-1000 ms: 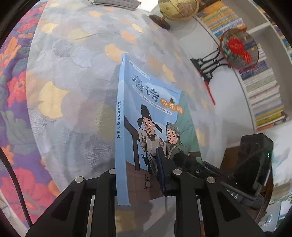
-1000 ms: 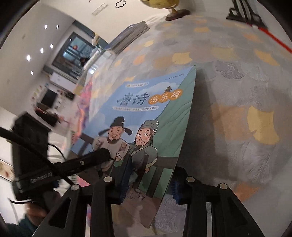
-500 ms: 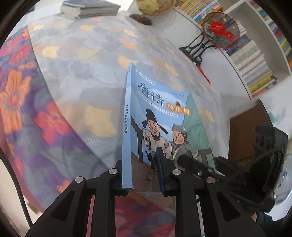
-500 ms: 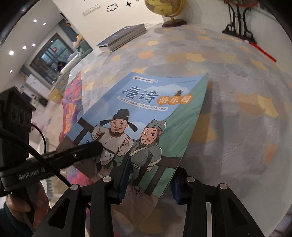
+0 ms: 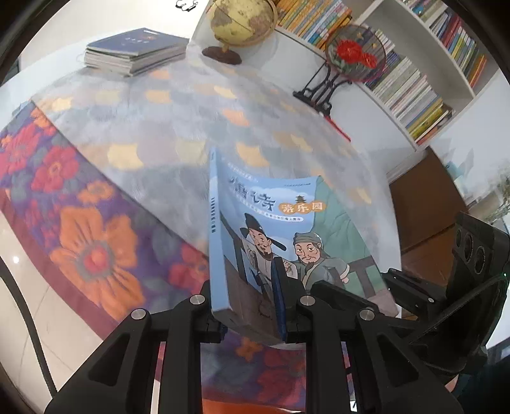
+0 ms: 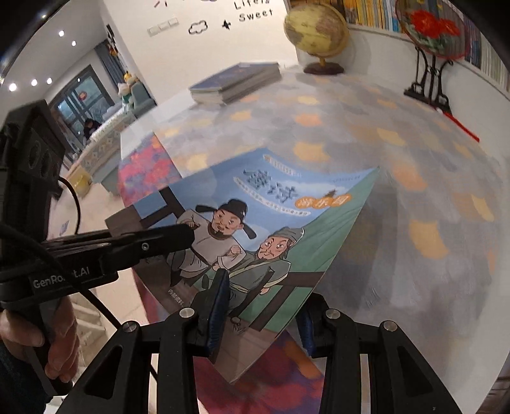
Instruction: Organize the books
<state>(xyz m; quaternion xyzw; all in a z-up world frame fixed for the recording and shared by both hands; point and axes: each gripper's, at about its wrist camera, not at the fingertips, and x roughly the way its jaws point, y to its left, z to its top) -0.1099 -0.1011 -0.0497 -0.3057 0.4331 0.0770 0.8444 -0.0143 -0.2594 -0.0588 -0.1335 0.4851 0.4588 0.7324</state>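
One blue picture book [image 5: 296,229] is up in the air over the near edge of the surface [image 5: 165,127], held by both grippers. The left gripper [image 5: 247,302] has its jaws clamped on the spine end, the right gripper [image 6: 261,305] has its jaws closed on the bottom edge. There's one stack of books [image 5: 137,51] at the far side, one globe [image 5: 242,19], and one round fan on a stand [image 5: 353,54]. The cloth has a leaf print, and there's a bookshelf wall [image 5: 424,79] behind.

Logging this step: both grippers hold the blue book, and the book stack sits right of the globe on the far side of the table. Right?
Not quite: in the left wrist view the stack sits left of the globe. Both the left gripper and right gripper do hold the blue book.
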